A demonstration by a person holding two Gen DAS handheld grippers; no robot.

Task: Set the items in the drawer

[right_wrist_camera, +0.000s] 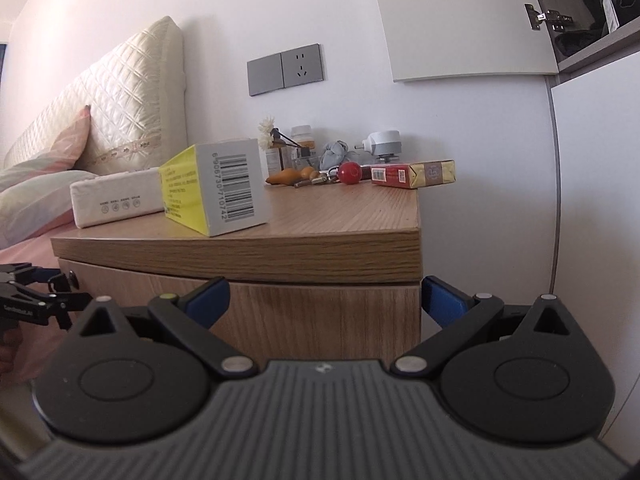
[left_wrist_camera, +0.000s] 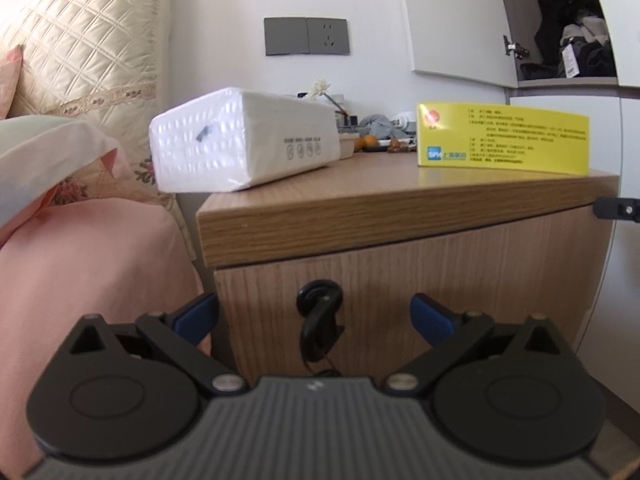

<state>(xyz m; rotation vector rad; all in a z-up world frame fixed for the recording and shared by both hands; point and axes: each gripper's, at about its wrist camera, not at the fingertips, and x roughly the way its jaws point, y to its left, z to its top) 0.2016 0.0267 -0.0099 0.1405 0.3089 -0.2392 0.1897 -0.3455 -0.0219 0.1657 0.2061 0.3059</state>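
Note:
A wooden nightstand (left_wrist_camera: 360, 208) (right_wrist_camera: 280, 256) has a closed drawer (left_wrist_camera: 440, 280) with a black ring handle (left_wrist_camera: 320, 300). On top lie a white tissue pack (left_wrist_camera: 240, 140) (right_wrist_camera: 116, 198) and a yellow medicine box (left_wrist_camera: 502, 140) (right_wrist_camera: 216, 188). My left gripper (left_wrist_camera: 316, 316) is open and empty, level with the handle and a little short of it. It also shows in the right wrist view (right_wrist_camera: 44, 300) at the far left. My right gripper (right_wrist_camera: 324, 300) is open and empty in front of the nightstand's right corner.
At the back of the top sit a red cigarette pack (right_wrist_camera: 412, 174), a red ball (right_wrist_camera: 350, 172), keys, small bottles and a plug. A bed with pink sheet (left_wrist_camera: 100, 280) and quilted pillow (left_wrist_camera: 88, 40) is to the left. An open wardrobe (left_wrist_camera: 568, 20) is to the right.

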